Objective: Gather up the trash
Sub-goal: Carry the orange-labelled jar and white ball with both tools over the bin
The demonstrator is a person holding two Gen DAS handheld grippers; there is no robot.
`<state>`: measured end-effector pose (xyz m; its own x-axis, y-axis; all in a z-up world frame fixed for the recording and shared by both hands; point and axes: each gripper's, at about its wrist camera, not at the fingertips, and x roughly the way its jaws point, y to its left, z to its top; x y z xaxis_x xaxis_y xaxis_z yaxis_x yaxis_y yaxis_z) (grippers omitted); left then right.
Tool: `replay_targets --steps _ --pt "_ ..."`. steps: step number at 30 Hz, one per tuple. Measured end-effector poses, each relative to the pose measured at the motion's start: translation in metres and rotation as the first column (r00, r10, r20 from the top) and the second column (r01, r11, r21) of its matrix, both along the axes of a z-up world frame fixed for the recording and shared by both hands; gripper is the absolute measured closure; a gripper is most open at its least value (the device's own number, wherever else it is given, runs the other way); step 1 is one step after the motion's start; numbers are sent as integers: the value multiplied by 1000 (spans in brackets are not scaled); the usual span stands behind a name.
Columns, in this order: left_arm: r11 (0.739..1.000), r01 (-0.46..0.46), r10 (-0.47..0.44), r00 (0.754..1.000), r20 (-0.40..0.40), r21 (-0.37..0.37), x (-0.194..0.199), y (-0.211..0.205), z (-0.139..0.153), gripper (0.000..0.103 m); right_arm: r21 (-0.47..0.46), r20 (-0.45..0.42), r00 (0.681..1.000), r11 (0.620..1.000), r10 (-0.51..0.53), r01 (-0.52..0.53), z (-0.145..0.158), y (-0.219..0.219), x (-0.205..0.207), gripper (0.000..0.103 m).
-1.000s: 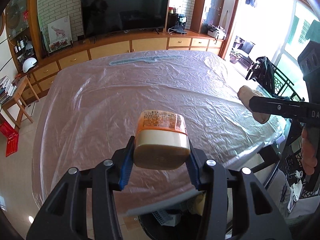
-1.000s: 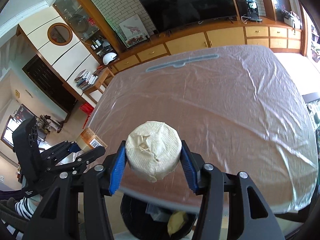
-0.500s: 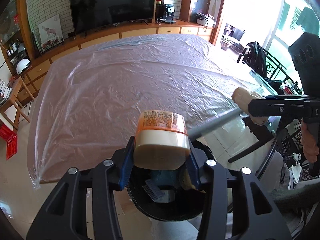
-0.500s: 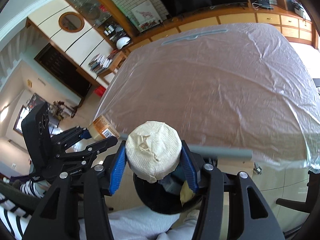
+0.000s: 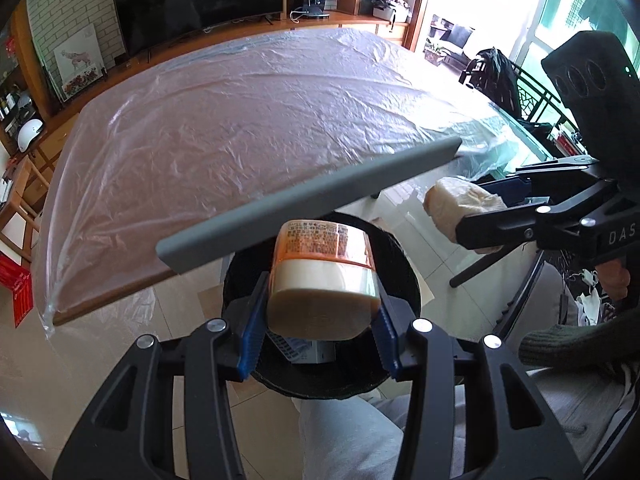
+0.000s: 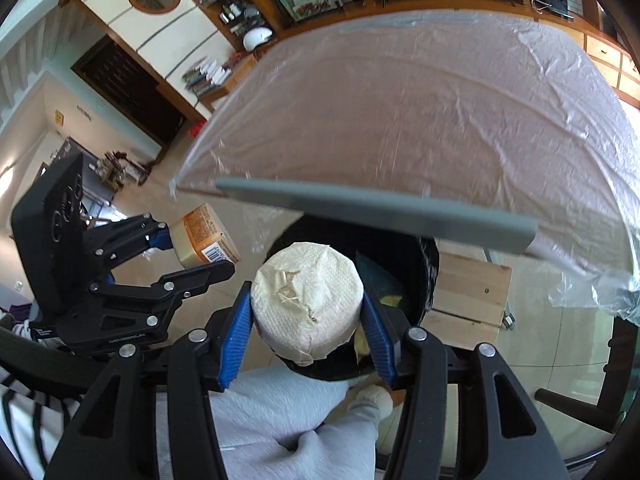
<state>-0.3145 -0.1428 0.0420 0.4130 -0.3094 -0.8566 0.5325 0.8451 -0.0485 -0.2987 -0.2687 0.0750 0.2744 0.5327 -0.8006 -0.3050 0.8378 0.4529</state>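
Bin below, that is what the drop turns on: the round black trash bin [image 5: 320, 380] stands on the floor just off the plastic-covered table [image 5: 240, 120], under a flat grey bar [image 5: 312, 204]. On the left, the left gripper [image 5: 320, 316] pinches an orange-labelled cream tub [image 5: 324, 280], its long axis running out along the fingers, directly over the bin's mouth. On the right, the right gripper [image 6: 306, 320] clamps a pale crumpled paper-wrapped puck [image 6: 308, 304] above the bin's near rim (less centred, I'd judge). Left looks better placed.
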Motion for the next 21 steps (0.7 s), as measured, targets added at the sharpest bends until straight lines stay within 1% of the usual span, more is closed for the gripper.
replay_targets --steps 2,6,10,15,21 --pt "1000 0 0 1000 -10 17 -3 -1 -7 55 -29 -8 1000 999 15 -16 -8 6 -5 52" --pt "999 -14 16 999 -47 51 -6 1 -24 55 -57 -30 999 998 35 -36 -23 15 -13 52" --pt "997 -36 41 997 -71 69 -8 3 -37 55 -105 -35 998 993 46 -49 -37 23 -15 52" --pt "994 -64 72 994 -83 89 -5 4 -50 55 -170 -4 999 985 32 -33 -47 35 -9 52" --pt "991 -95 104 991 -87 98 5 5 -60 55 -184 7 1000 983 0 2 -55 41 3 52"
